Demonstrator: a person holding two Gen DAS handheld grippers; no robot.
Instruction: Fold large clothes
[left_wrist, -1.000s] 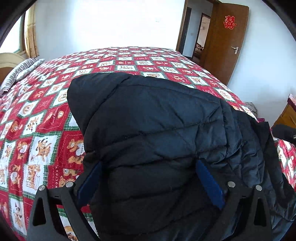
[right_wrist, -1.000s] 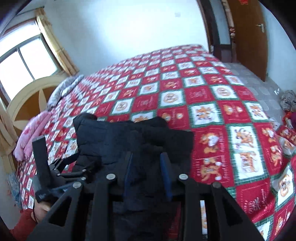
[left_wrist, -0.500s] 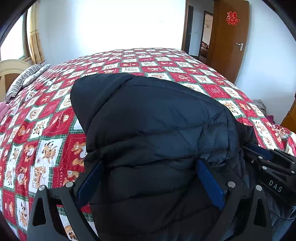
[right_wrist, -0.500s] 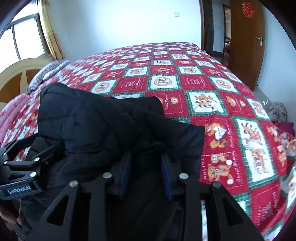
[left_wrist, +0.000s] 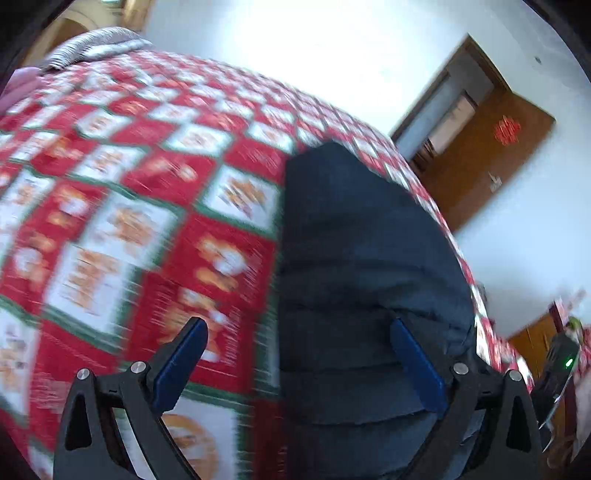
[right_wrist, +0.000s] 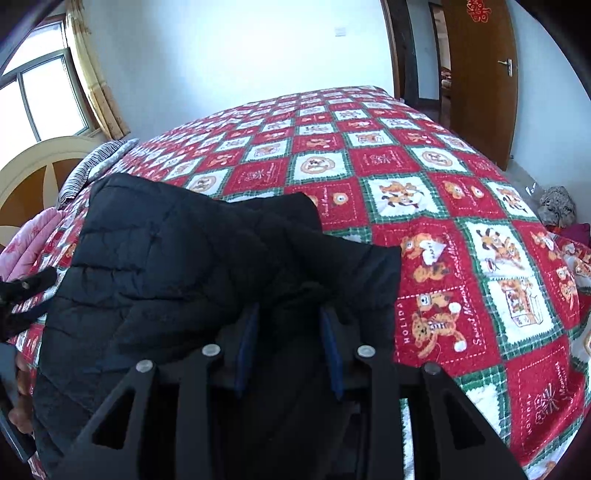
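A black quilted puffer jacket (right_wrist: 177, 258) lies bunched on the bed's red, green and white patchwork quilt (right_wrist: 424, 192). My right gripper (right_wrist: 290, 321) is shut on a fold of the jacket near its front edge. My left gripper (left_wrist: 299, 332) is open and empty; its right finger lies over the jacket (left_wrist: 362, 258) and its left finger is over the quilt (left_wrist: 129, 229). The left wrist view is blurred and tilted. The left tool's black frame (right_wrist: 18, 299) shows at the left edge of the right wrist view.
A cream headboard (right_wrist: 40, 162), a striped pillow (right_wrist: 96, 162) and pink bedding (right_wrist: 29, 240) are at the left. A brown door (right_wrist: 480, 74) stands open at the far right. Clothes (right_wrist: 557, 206) lie on the floor beside the bed.
My left gripper has swung to the left and tilted, so the jacket now fills only the right half of its view. My right gripper keeps its hold on the jacket.
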